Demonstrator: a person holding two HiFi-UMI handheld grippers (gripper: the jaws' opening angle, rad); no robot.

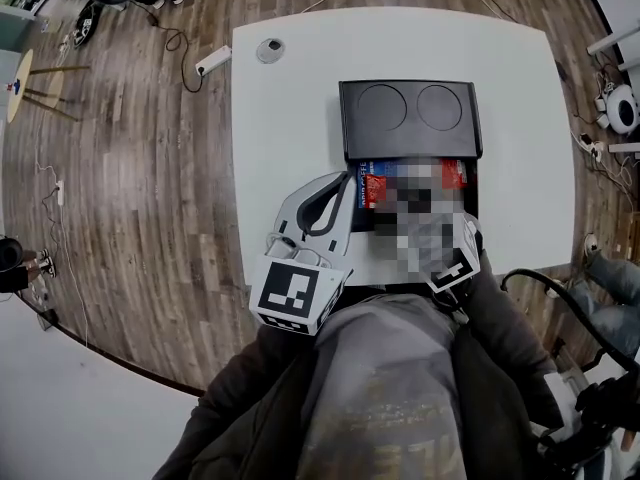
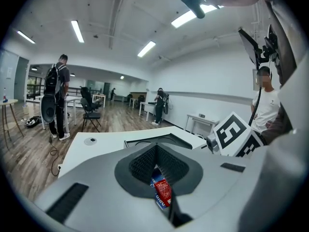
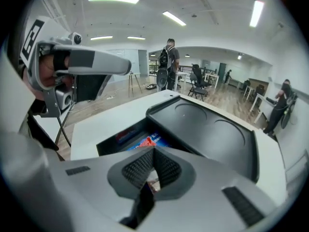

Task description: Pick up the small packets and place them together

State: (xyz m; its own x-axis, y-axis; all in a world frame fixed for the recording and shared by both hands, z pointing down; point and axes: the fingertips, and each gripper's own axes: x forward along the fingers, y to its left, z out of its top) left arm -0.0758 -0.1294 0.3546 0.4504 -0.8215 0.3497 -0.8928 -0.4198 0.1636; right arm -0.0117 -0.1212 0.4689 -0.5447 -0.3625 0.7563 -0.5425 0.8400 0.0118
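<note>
White worktop (image 1: 300,118), black case (image 1: 408,140) open on it, both grippers loaded.

The case sits mid-worktop with its lid laid back on the far side, and loose packets (image 3: 145,141), red and blue, lie in the near compartment. The left gripper (image 2: 155,153) is clamped on a red packet (image 2: 162,190) by the compartment's left edge, pointing shallowly across. The right gripper (image 3: 153,151) is pinched on a thin pale packet (image 3: 153,181) and tilts down over the near edge. Judgement: the right is nearer, with the pile just ahead and below its jaws; the left needs to swing rightward to join.
</note>
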